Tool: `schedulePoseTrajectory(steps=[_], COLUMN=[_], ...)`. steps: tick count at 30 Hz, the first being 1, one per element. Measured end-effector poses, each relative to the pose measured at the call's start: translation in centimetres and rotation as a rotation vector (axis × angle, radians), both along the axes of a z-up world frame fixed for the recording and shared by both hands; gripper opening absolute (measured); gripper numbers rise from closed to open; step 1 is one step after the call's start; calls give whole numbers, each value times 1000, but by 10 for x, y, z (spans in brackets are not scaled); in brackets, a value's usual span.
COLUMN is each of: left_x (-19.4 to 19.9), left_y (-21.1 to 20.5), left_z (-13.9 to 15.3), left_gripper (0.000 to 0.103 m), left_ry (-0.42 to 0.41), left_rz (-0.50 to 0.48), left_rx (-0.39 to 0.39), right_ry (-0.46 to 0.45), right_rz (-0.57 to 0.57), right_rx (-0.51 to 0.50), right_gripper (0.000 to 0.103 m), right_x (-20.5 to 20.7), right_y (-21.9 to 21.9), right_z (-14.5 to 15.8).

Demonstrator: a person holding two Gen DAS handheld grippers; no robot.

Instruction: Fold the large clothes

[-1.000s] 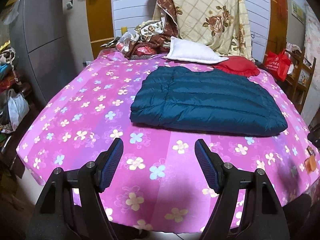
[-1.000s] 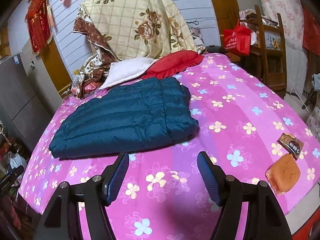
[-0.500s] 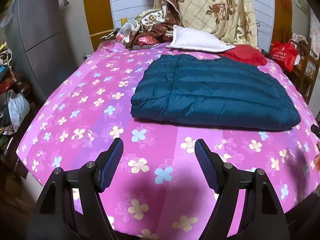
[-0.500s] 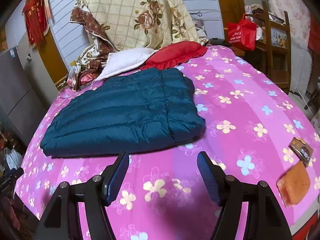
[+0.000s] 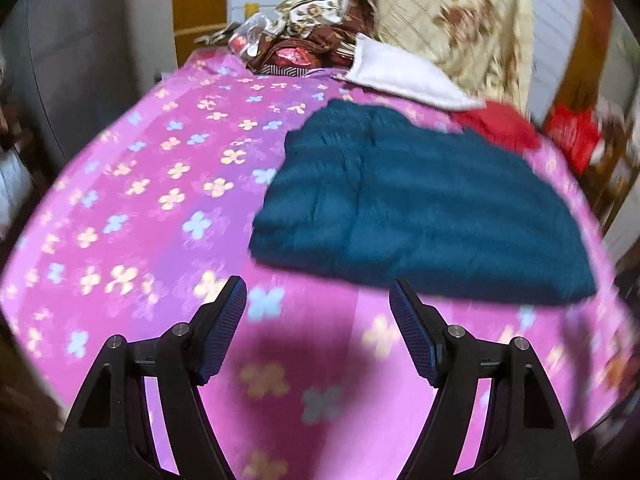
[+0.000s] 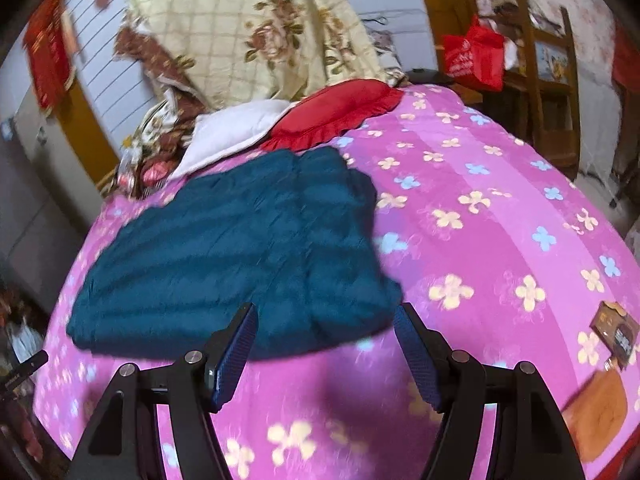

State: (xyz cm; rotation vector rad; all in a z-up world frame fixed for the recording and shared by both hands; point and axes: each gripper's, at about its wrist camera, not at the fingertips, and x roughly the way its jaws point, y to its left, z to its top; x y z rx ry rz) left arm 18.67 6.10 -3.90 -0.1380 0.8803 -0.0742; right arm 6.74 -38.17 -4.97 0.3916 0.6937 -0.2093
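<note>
A dark teal quilted down jacket (image 5: 420, 208) lies flat on the pink flowered bedsheet (image 5: 160, 200); it also shows in the right wrist view (image 6: 240, 248). My left gripper (image 5: 318, 308) is open and empty, just short of the jacket's near left edge. My right gripper (image 6: 324, 336) is open and empty, its tips at the jacket's near right corner, above the sheet (image 6: 500, 240). Both views are blurred by motion.
A white pillow (image 6: 232, 136) and a red cushion (image 6: 340, 108) lie behind the jacket, with a cream floral quilt (image 6: 256, 32) piled at the wall. A brown packet (image 6: 614, 332) and an orange pouch (image 6: 596, 408) lie near the bed's right edge. A red bag (image 6: 474, 56) hangs by a wooden chair.
Both grippers have moved forward toward the jacket, which now looks larger and closer. Both stay open. The jacket has not moved.
</note>
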Motion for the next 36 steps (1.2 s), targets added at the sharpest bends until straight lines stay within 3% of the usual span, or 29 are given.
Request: schedulePoseTrajectory(steps=[4,8,13,16,19,21,25,27,30,31,33,35,36], left_x=[72,130,183,195,204,209,219,221,217,216,209,203,201], left_y=[24,32,58,62,56,50,37,27,10,9,7,7,3], left_z=[-7,-18,-58,-75,-88,-95,-102,-100,-96,-96,-90,-77,-66], left_gripper=[75,75,75,75,80,83,102,103,103,101,80,50,45], left_ry=[117,163,263,288,315,335,350,351,338,333,311,283,269], left_rz=[-13,-44,3,-14,-109,-166,-237,-247,-222,-210,-168,-152,-164], left_rx=[-189,-281,-471,-499,-567,-573,-588,-551,-501,-501,-515,-518,-489], right_ry=[46,91,125,114,114,113,94,98,114,116,121,109,100], right_rz=[-6,18,40,53,74,89,138,175,243,249,237,219,222], right_rx=[109,232,369,440,488,501,532,523,508,492,489,502,483], right_gripper=[68,68,68,71,75,77,82,88,89,89,71,48,44], right_x=[38,76,113,129,144,151,167,176,196,203,208,208,207], right_y=[-38,-65,-84,-91,-95,-94,-95,-91,-78,-73,-67,-64,-61], right_z=[-8,-31,-60,-70,-81,-85,-90,-89,-88,-87,-87,-81,-74])
